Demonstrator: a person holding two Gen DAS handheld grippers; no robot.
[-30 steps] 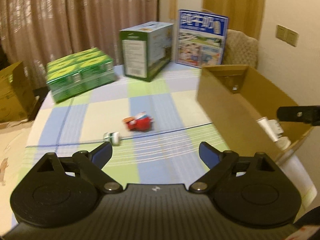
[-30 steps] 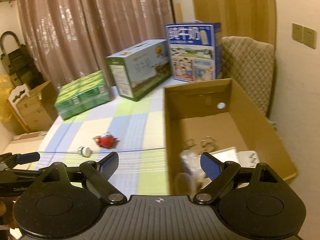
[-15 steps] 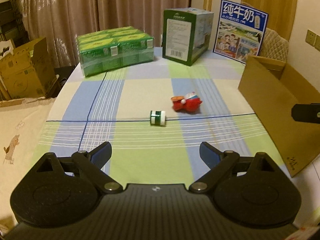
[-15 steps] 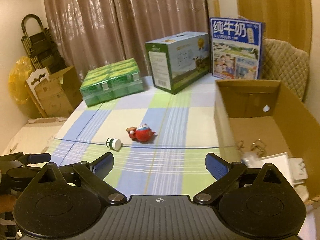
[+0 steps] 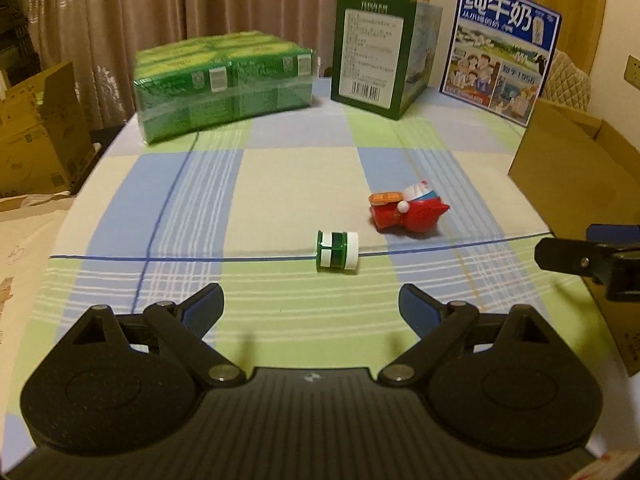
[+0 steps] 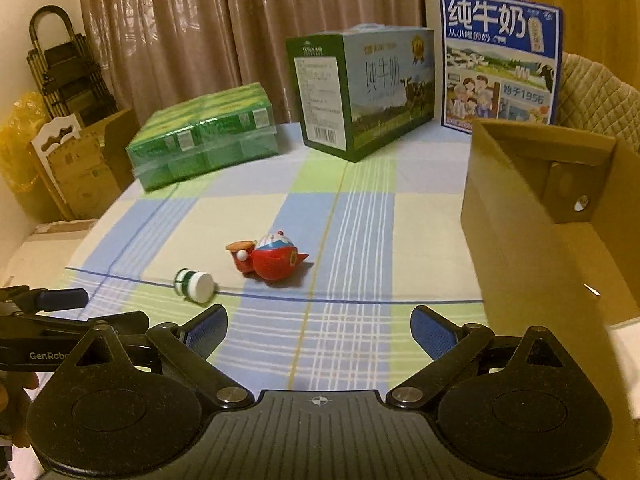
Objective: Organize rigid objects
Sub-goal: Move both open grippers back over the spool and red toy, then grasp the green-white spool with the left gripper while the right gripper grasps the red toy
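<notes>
Checked tablecloth [image 5: 280, 184] before brown curtains [image 5: 200, 0], cartons behind.

One red toy [image 5: 408, 212], one green-and-white bottle [image 5: 337, 251], two milk cartons [image 6: 362, 92], one green pack [image 5: 224, 88], one cardboard box [image 6: 532, 216].

**Both tools open and empty**

The left tool [image 5: 311, 309] was angled downward with its blue-padded fingers [image 5: 206, 306] spread wide and nothing between them. The right tool [image 6: 319, 330] was likewise pitched downward, fingers [image 6: 432, 332] wide apart, gripping nothing. Each tool's tip showed at the edge of the other's view. A fingertip was partly visible at the left tool's handle.
</notes>
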